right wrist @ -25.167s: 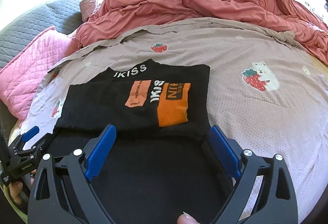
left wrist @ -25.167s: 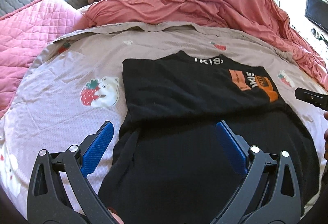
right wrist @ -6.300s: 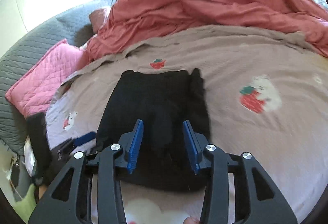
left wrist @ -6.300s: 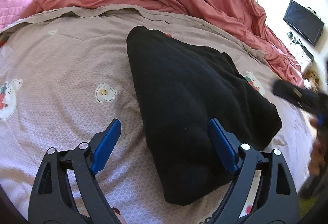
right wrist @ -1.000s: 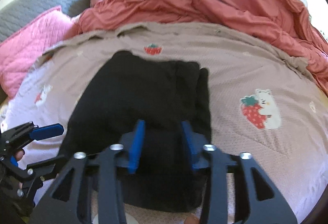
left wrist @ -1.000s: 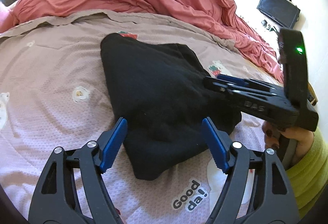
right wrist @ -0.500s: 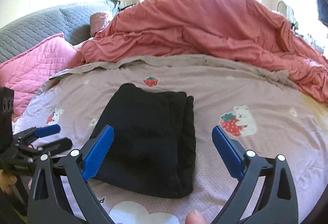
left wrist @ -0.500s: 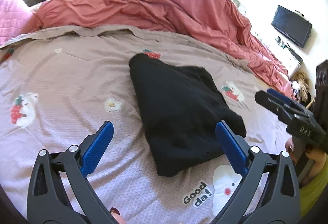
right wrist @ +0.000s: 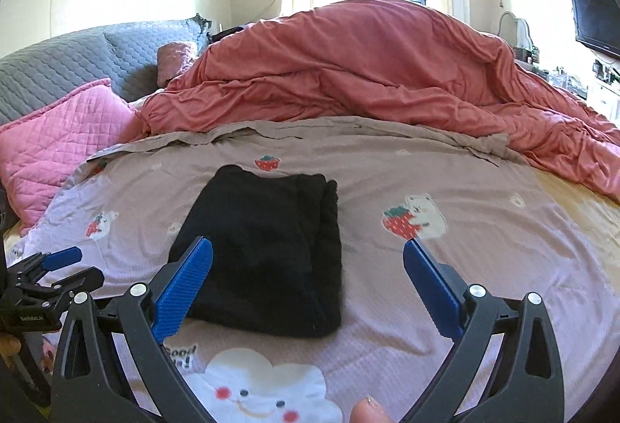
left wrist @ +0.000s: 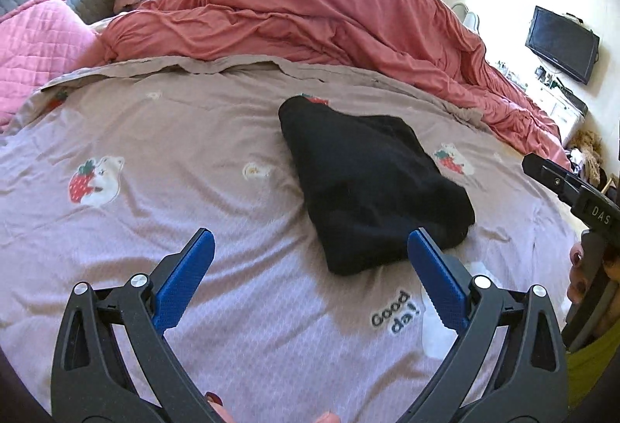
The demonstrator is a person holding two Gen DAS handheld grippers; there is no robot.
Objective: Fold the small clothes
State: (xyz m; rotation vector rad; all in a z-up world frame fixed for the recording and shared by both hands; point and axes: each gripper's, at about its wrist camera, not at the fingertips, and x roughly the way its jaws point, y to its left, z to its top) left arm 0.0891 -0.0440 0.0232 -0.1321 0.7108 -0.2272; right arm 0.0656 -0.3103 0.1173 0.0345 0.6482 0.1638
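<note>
A black garment [left wrist: 364, 183] lies folded into a compact bundle on the mauve printed bedsheet [left wrist: 155, 136]; it also shows in the right wrist view [right wrist: 267, 245]. My left gripper [left wrist: 310, 268] is open and empty, held above the sheet just short of the bundle's near left corner. My right gripper [right wrist: 306, 275] is open and empty, held back from the bundle's near edge. The right gripper's body shows at the right edge of the left wrist view [left wrist: 573, 190], and the left gripper shows at the left of the right wrist view [right wrist: 50, 272].
A rumpled red duvet [right wrist: 368, 74] is heaped across the far side of the bed. A pink quilted pillow [right wrist: 58, 128] and a grey headboard [right wrist: 58, 66] lie to the left. A TV [left wrist: 562, 43] hangs on the right wall.
Both grippers have opened wide and pulled back and up from the folded black bundle, which stays where it lay on the sheet.
</note>
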